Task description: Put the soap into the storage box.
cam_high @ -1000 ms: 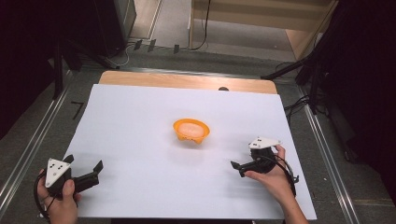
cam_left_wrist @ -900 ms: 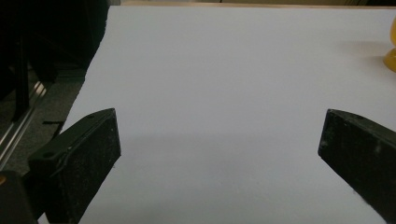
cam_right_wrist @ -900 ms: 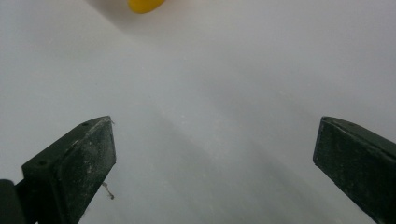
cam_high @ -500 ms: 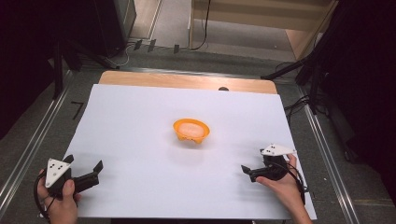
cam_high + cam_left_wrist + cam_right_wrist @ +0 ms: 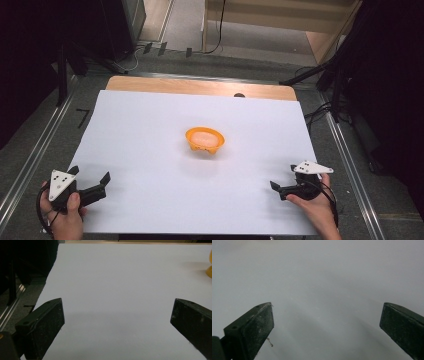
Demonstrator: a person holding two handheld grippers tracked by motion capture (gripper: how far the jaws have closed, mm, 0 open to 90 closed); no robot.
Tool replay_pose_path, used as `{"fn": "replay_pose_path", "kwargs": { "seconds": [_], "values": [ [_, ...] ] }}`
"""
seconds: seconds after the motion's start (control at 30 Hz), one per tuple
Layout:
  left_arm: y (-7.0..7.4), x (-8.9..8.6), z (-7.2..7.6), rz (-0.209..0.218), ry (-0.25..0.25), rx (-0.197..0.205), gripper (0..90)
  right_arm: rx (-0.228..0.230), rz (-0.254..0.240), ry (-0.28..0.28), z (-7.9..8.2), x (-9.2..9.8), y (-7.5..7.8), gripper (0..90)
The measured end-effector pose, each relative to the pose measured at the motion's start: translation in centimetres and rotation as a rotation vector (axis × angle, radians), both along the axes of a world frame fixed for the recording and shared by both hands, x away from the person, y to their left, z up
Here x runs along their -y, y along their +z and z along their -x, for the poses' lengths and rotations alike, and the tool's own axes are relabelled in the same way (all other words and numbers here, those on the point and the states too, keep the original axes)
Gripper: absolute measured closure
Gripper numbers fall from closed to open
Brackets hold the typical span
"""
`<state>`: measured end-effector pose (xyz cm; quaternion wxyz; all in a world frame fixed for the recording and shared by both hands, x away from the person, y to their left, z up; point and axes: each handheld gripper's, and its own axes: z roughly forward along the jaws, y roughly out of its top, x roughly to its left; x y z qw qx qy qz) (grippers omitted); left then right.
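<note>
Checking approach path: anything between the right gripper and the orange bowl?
Nothing: in the high view, only bare white sheet lies between the right gripper and the orange bowl.

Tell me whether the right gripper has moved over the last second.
Yes. The right gripper has drawn back toward the person and the table's near edge, away from the orange bowl, which has stayed put on the white sheet.

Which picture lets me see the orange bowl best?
The high view. There the whole orange bowl sits in the middle of the white sheet, rim and inside both visible. The left gripper view catches just a sliver of it at its right edge. The right gripper view looks at white sheet.
</note>
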<state>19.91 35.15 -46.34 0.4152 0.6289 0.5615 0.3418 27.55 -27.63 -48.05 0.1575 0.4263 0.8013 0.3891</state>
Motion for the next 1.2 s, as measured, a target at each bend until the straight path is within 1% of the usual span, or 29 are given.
{"fn": "replay_pose_path", "kwargs": {
  "seconds": [0.1, 0.2, 0.27, 0.37, 0.4, 0.47, 0.53, 0.6, 0.7, 0.77, 1.0, 1.13, 1.2],
  "values": [
    [0.0, 0.0, 0.0, 0.0, 0.0, 0.0, 0.0, 0.004, 0.0, -0.012, 0.2, 0.5, -0.1, 0.0],
    [0.0, 0.0, 0.0, 0.001, 0.0, 0.0, 0.0, 0.004, -0.007, -0.033, 0.6, 1.5, -0.2, 0.0],
    [0.0, 0.0, 0.0, 0.0, 0.001, 0.0, 0.0, 0.002, -0.008, -0.041, 0.7, 1.8, -0.2, 0.0],
    [0.0, 0.0, 0.0, 0.001, 0.001, 0.001, 0.0, 0.007, -0.012, -0.066, 1.2, 2.9, -0.3, 0.0],
    [0.0, 0.0, 0.0, 0.001, 0.001, 0.001, 0.0, 0.007, -0.012, -0.066, 1.2, 2.9, -0.3, 0.0],
    [0.0, 0.0, 0.0, -0.001, 0.002, -0.001, 0.0, 0.015, -0.02, -0.086, 1.6, 3.8, -0.3, 0.0],
    [0.0, 0.0, 0.0, 0.0, 0.001, 0.0, 0.0, 0.016, -0.023, -0.087, 1.7, 4.0, -0.3, 0.0],
    [0.0, 0.0, 0.0, 0.0, 0.001, 0.0, 0.0, 0.024, -0.031, -0.106, 2.1, 4.8, -0.4, 0.0],
    [0.0, 0.0, 0.0, 0.0, 0.001, 0.0, 0.0, 0.031, -0.035, -0.114, 2.3, 5.2, -0.4, 0.0],
    [0.0, 0.0, 0.0, 0.0, 0.0, 0.0, 0.0, 0.036, -0.034, -0.135, 2.7, 5.7, -0.4, 0.0],
    [0.0, 0.0, 0.0, 0.0, 0.0, -0.002, 0.0, 0.048, -0.049, -0.152, 3.3, 6.2, -0.5, 0.0],
    [0.0, 0.0, 0.0, 0.0, -0.001, -0.002, 0.0, 0.053, -0.03, -0.15, 3.4, 6.0, -0.6, 0.1],
    [0.0, 0.0, 0.0, 0.001, -0.001, -0.002, 0.0, 0.059, -0.03, -0.148, 3.3, 5.9, -0.5, 0.3]
  ]
}}
